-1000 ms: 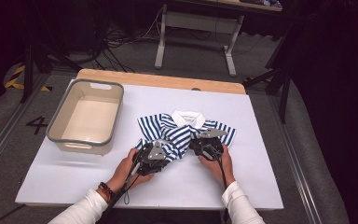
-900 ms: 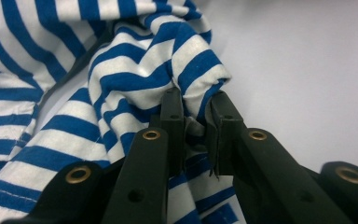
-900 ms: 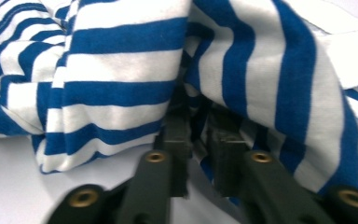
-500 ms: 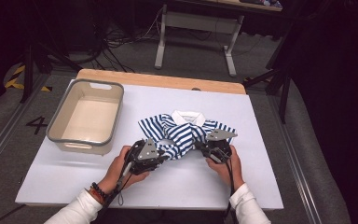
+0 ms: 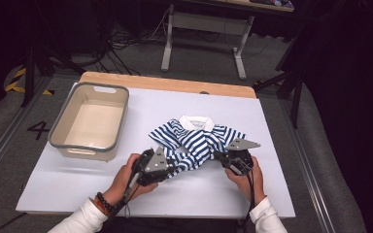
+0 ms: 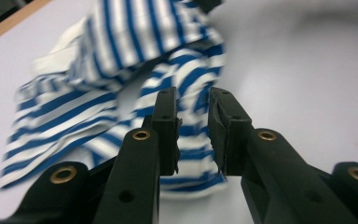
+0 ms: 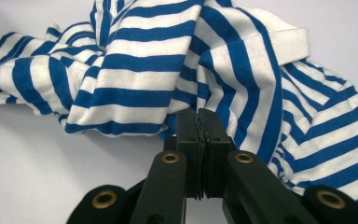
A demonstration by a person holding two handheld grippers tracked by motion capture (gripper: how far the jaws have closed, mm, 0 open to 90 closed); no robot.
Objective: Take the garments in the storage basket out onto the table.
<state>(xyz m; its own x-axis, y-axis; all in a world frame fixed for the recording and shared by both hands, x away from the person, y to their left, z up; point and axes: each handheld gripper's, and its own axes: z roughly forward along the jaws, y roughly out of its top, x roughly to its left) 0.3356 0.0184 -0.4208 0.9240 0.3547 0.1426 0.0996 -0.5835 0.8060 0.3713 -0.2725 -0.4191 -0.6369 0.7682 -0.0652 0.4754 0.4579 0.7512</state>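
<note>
A blue-and-white striped polo shirt [image 5: 199,141] lies crumpled on the white table [image 5: 281,121], its white collar at the far side. My left gripper [image 5: 171,170] is at the shirt's near-left hem. In the left gripper view a bunch of striped fabric [image 6: 121,37] fills the narrow gap in my left gripper [image 6: 193,93], whose jaws have just eased open slightly. My right gripper [image 5: 218,156] is at the near-right hem. In the right gripper view it [image 7: 199,112] is shut tight, pinching a fold of the shirt [image 7: 144,60].
A grey-rimmed beige bin [image 5: 58,141] stands at the left of the table with nothing in it. A wooden strip [image 5: 175,83] runs along the table's far edge. Metal table legs and cables are on the floor beyond.
Both hands drew back toward the person, spread apart and rose a little. The shirt went from lying flat to bunched up, its near hem pulled along with the grippers.
</note>
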